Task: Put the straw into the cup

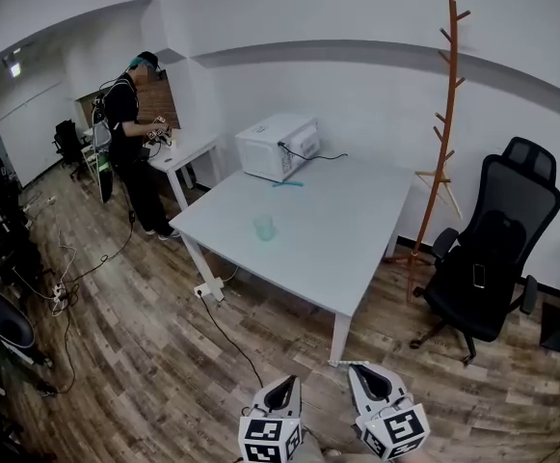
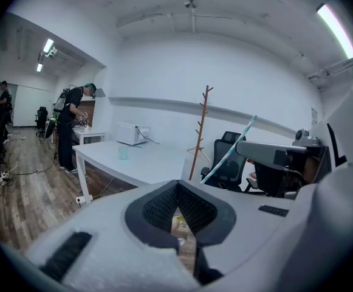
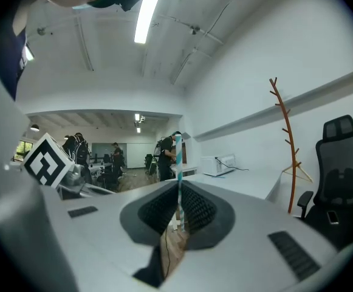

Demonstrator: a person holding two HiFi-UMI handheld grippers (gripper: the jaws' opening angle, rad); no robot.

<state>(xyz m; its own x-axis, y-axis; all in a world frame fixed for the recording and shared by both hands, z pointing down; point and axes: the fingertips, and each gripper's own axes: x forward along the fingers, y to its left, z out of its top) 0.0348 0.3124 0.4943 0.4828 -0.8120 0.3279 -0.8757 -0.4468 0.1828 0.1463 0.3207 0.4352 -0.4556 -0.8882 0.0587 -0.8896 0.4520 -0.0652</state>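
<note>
1. The striped straw (image 3: 177, 163) stands upright, pinched between the jaws of your right hand-held gripper (image 3: 177, 216). You hold it low in front of you, well apart from the white tabletop (image 1: 357, 244).
2. The cup (image 1: 264, 227), a pale tinted tumbler, stands upright and alone near the middle of that tabletop.
3. Your left hand-held gripper (image 1: 280, 392) sits just beside the right one, its jaws drawn together on nothing.
4. As a judgement, the pick-up is done and the rest is left. The straw has not yet been carried to the tabletop, lined up over the cup's mouth or let go inside it.
5. Several things are hard to make out:
   - The cup is too small to show whether anything is inside it.
   - A thin teal thing (image 1: 287, 183) lies on the tabletop beside the microwave (image 1: 278, 147). It may be a second straw, but it is too small to tell.
   - The held straw cannot be picked out in the head view, and its lower end is hidden among the jaw pads in the right gripper view.
   - The head view's bottom edge cuts off both hand-held grippers.
6. Beyond the tabletop stand a wooden coat stand (image 1: 443, 133) and a black office chair (image 1: 496, 249). A person (image 1: 130, 133) works at a side desk, well apart from you.
</note>
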